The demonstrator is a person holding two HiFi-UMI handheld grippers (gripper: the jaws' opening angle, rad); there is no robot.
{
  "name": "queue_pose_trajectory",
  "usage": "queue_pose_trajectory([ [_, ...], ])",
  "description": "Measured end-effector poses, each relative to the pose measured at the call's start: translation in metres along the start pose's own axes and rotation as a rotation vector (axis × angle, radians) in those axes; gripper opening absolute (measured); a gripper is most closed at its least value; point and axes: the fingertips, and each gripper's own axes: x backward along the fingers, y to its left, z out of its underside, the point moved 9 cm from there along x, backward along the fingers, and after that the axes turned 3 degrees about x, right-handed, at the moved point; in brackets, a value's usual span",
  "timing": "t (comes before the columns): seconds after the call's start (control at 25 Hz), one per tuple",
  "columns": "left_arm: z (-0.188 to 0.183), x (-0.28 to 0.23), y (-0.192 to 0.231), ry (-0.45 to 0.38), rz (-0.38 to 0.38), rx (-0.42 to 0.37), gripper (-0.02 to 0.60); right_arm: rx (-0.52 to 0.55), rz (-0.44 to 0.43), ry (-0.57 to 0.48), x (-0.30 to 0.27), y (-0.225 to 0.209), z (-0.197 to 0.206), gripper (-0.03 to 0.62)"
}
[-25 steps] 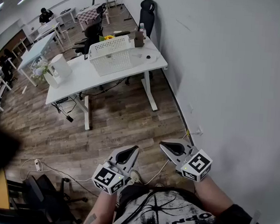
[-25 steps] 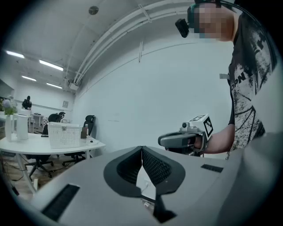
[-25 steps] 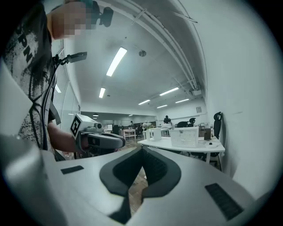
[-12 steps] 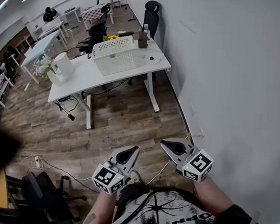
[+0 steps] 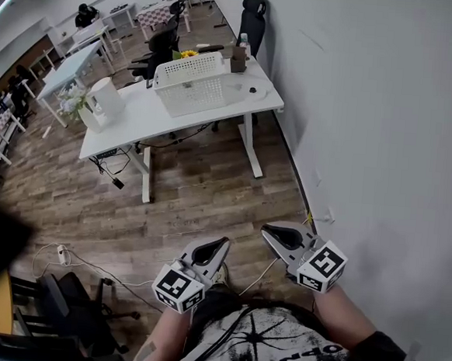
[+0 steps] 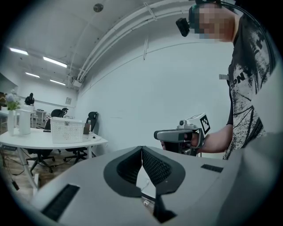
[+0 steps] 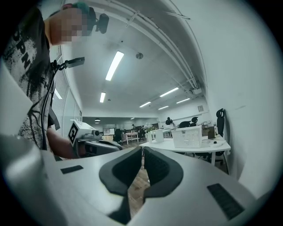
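I stand on a wood floor (image 5: 194,189) with both grippers held low in front of my body, nothing in either. My left gripper (image 5: 221,244) has its jaws closed together and empty; the same closed pads show in its own view (image 6: 141,148). My right gripper (image 5: 268,232) is level with it, a little to the right, jaws also together and empty (image 7: 142,148). Each gripper shows in the other's view: the right gripper (image 6: 177,135) and the left gripper (image 7: 98,145). A white desk (image 5: 137,118) stands a few steps ahead, bearing a white mesh basket (image 5: 191,83).
A white wall (image 5: 385,134) runs close along my right. On the desk are a white jug (image 5: 108,96), flowers (image 5: 71,103) and small items. Black office chairs (image 5: 255,14) stand behind it, another chair (image 5: 76,308) at lower left. Cables (image 5: 72,257) lie on the floor.
The head view has shifted slightly, so the desk sits a bit lower and to the right in it. Both grippers keep their pose and stay closed.
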Motion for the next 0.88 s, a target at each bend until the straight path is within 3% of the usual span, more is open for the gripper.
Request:
queue_pose_trajectory([
  [0.32,-0.009,-0.018,0.054,-0.006,0.034,0.016,0.011,0.010,0.038,0.010,-0.046,-0.028,-0.003,0.025],
  [0.88,-0.043,-0.028,0.214,0.004,0.090,-0.011,0.011,0.035,0.106,-0.023,-0.188,-0.079,-0.025,0.025],
])
